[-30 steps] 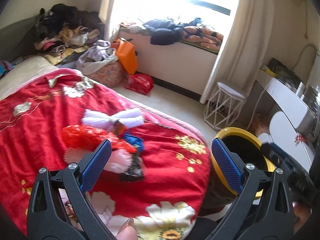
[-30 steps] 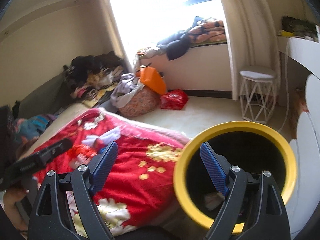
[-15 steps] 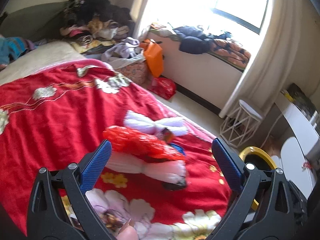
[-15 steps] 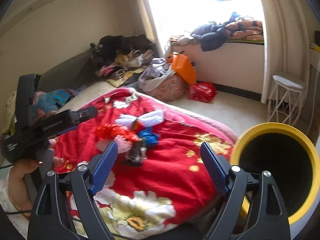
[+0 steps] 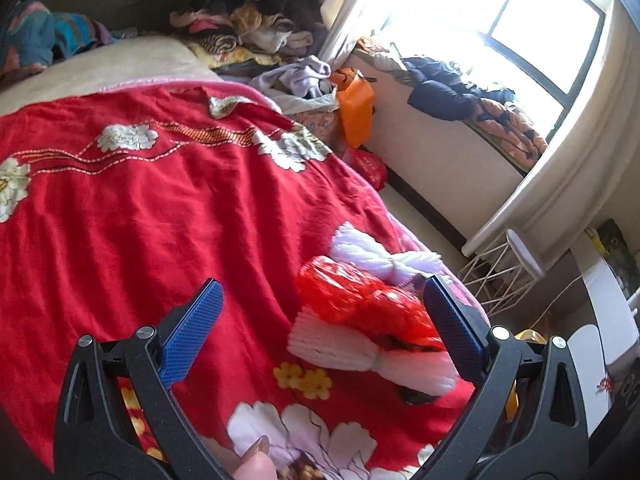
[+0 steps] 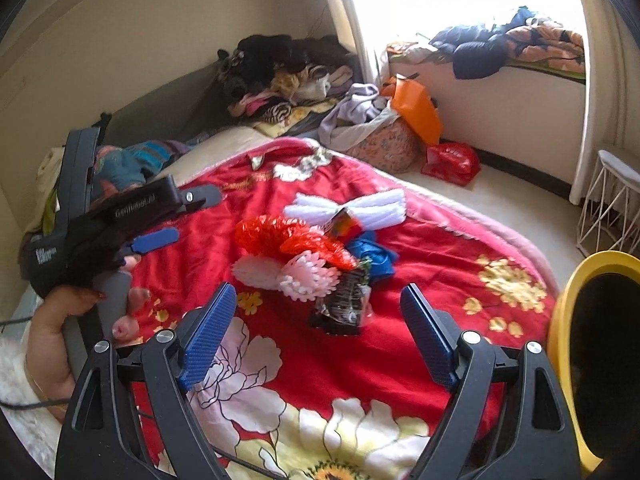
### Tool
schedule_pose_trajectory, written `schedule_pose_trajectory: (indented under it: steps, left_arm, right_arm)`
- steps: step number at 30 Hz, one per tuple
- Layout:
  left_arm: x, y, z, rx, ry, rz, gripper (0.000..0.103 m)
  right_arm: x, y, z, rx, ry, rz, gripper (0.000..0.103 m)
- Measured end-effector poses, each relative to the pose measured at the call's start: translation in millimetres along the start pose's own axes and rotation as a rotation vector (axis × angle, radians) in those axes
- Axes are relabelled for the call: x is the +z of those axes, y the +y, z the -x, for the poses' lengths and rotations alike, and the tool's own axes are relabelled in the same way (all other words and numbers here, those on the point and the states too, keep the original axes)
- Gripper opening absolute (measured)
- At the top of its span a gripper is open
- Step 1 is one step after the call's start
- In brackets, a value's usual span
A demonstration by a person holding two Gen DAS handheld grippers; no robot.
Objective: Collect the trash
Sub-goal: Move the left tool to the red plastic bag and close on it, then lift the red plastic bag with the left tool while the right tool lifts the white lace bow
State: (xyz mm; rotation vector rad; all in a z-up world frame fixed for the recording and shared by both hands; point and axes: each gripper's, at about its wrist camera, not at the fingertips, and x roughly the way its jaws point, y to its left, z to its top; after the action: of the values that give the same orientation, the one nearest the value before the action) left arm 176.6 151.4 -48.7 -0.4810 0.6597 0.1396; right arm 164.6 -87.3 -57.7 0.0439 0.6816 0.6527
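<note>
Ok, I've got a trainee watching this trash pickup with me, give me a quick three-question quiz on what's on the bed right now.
1. True or false: the left gripper is shut on the red plastic bag.
2. Which item lies nearest the right gripper? A) white fringed bundle B) dark crumpled wrapper C) blue scrap
3. Fill in: the bin at the right side of the bed has a ____ rim.

Key: 1. False, both grippers are open and hold nothing. 2. B. 3. Yellow.
</note>
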Motion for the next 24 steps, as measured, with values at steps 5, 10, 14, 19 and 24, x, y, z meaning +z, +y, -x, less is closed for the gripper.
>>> schedule_pose_trajectory:
  steps: [5,10,14,19,24]
  left_arm:
    - [8.1,10.9,-18.2,-0.012,0.040,0.028,0.092]
    - [4.4,19.2,-42.5,-0.052,0.100,0.091,0.089]
    - [2.3,23.3,-53.2,-0.085,0.120,0.146,0.070]
    - [-2.4,19.7,-58.2,-0.111,0.140,0.158,0.035]
    - [-11.1,12.0,-50.5,-0.133,0.138,0.139,0.015]
  right_arm:
    - [0.8,5.7,-20.7,0.005,0.030,0.014,0.078]
    - [4.3,6.1,-40.0,0.003,0.048,0.002,0.070]
    - [3.6,3.1,-53.8,0.009,0.080,-0.024,0.055]
    - [-5.6,2.4,-51.4,0.057,0.099,-0.023,0.021]
    - [-16.2,-0.4,-33.1,0.098,0.092,-0.043,0.019]
